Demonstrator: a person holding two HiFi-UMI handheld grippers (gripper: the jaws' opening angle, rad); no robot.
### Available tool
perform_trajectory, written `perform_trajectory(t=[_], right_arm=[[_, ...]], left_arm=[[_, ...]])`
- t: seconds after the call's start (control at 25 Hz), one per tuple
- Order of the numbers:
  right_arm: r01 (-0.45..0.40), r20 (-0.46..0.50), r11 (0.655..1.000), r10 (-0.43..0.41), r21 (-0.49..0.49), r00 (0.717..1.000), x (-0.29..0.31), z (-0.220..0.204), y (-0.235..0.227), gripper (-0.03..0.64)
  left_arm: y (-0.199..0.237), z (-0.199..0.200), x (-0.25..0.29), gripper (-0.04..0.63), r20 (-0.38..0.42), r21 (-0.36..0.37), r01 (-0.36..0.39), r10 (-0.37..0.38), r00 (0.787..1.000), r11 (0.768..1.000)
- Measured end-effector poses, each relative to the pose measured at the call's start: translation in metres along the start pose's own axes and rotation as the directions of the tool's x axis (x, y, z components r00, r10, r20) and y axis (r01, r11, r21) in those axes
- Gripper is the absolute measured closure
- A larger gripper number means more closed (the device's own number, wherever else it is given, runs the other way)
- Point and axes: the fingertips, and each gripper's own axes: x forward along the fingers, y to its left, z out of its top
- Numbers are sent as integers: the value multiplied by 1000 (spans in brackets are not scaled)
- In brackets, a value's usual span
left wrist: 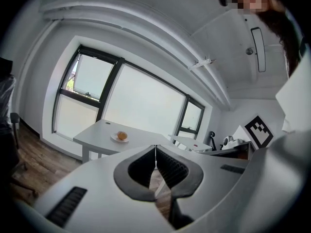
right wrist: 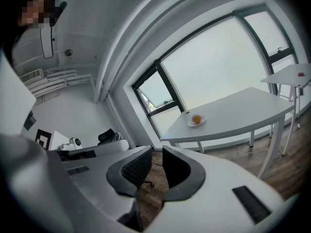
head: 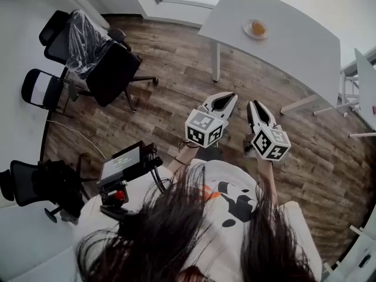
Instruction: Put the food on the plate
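Observation:
A small white plate with a round orange piece of food on it sits on a white table far ahead across the wooden floor. Both grippers hang in the air well short of the table, pointing toward it. My left gripper is shut with its tips touching and nothing between them. My right gripper is beside it, also shut and empty. The left gripper view shows the plate and food above the left gripper. In the right gripper view the food lies beyond the right gripper.
Black office chairs stand at the left, one wrapped in plastic. A second white table is at the right edge. A device with a screen is in front of the person's body. Wooden floor lies between me and the table.

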Motion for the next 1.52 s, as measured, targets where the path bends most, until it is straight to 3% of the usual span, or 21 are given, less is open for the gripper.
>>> perform_trajectory(t=[0.08,0.48,0.92,1.52], right_arm=[[-8,0,1000,8,1,1000,-12,-1,0,541],[-70,-6,997,70,-8,997,-149,-46,-24,541],[-154,-24,987,152,-49,988,-234,-75,-9,541],[-167,-36,983,165,-70,986,-221,-77,0,541]], left_arm=[[-7,0,-4,589,11,-9,-14,14,1000,1000],[-141,-65,-46,589,13,-2,-70,70,997,998],[-228,-93,-91,589,36,40,-112,110,993,993],[-208,-92,-104,589,51,49,-167,164,985,985]])
